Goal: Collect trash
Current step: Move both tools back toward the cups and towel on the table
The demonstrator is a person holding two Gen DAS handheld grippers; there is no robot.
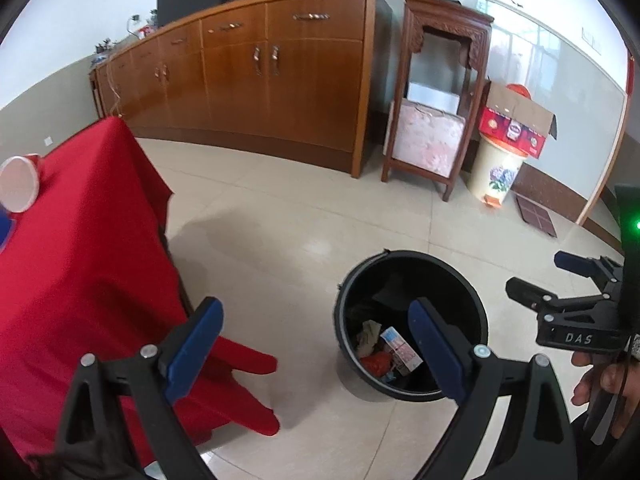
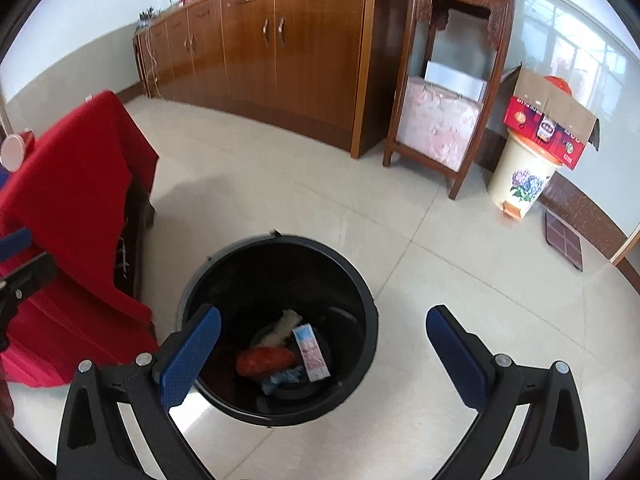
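Observation:
A black bucket (image 1: pixel 400 257) (image 2: pixel 280 242) stands on the tiled floor beside the table. It holds trash: a red wrapper (image 2: pixel 264 360), a pink-and-white printed packet (image 2: pixel 312 354), crumpled white paper (image 2: pixel 282 326) and a blue scrap (image 2: pixel 284 378). My left gripper (image 1: pixel 314 320) is open and empty, above the floor between the red-draped table (image 1: pixel 80 260) and the bucket. My right gripper (image 2: pixel 323 314) hangs over the bucket's right side, open, with nothing between its blue pads. It also shows at the right edge of the left wrist view, right gripper (image 1: pixel 540 274), held by a hand (image 1: pixel 600 380).
A white round lid or cup (image 1: pixel 18 184) lies on the red cloth (image 2: pixel 80 160). Behind stand a long wooden sideboard (image 1: pixel 260 72), a carved stand (image 1: pixel 440 92) with a pink cushion, and a cream flowered bin (image 1: pixel 496 172) with a cardboard box (image 1: pixel 516 124) on top.

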